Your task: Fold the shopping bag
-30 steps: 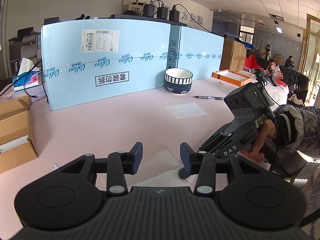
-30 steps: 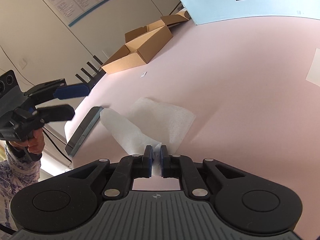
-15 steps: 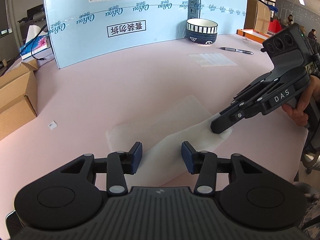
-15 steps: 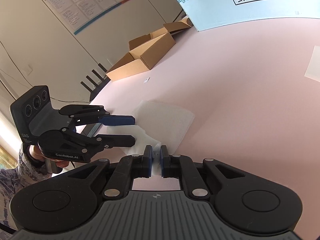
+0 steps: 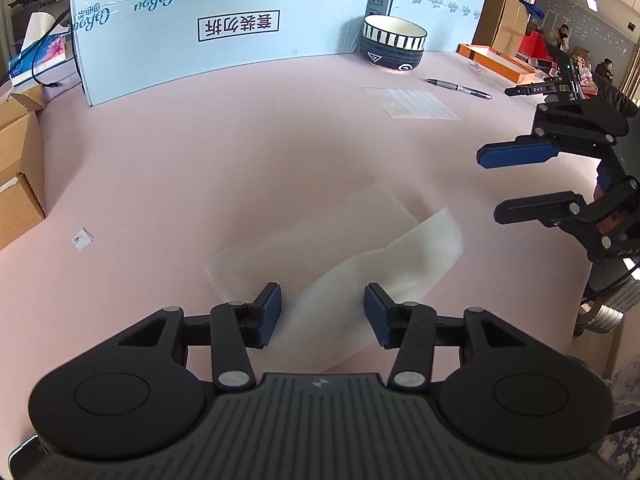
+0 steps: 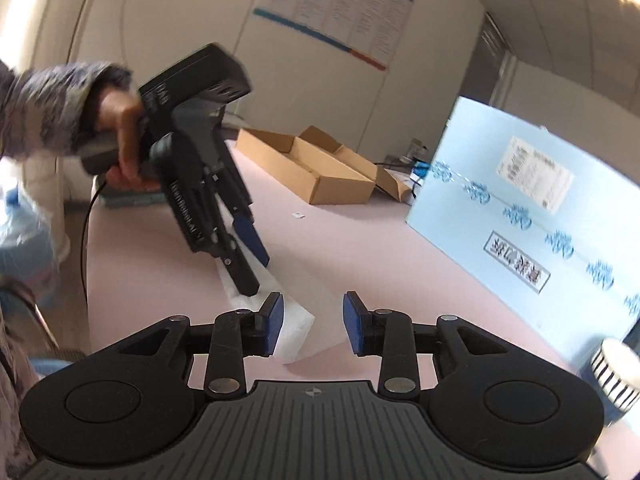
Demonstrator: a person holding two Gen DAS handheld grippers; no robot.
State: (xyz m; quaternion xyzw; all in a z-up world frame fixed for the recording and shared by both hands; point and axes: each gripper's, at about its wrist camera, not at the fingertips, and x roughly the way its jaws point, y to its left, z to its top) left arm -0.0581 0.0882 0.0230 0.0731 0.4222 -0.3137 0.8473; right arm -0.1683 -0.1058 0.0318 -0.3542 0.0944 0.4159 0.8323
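Observation:
The white, thin shopping bag (image 5: 360, 264) lies on the pink table, one half folded over the other as a strip. It also shows in the right wrist view (image 6: 292, 312). My left gripper (image 5: 322, 316) is open, its jaws on either side of the near end of the folded strip. In the right wrist view the left gripper (image 6: 256, 264) points down with its tips at the bag. My right gripper (image 6: 313, 324) is open and empty, lifted off the bag. In the left wrist view it (image 5: 516, 184) hovers open at the right.
A tall light-blue carton (image 5: 224, 28) stands across the back of the table (image 5: 200, 152). A striped bowl (image 5: 394, 46), a pen (image 5: 458, 88) and a clear sheet (image 5: 416, 102) lie at the back right. Brown cardboard boxes (image 5: 16, 160) sit at the left edge.
My right gripper has let go of the bag's corner, opened and drawn back to the right. The folded flap now lies on the bag. My left gripper has come down over the strip's near end.

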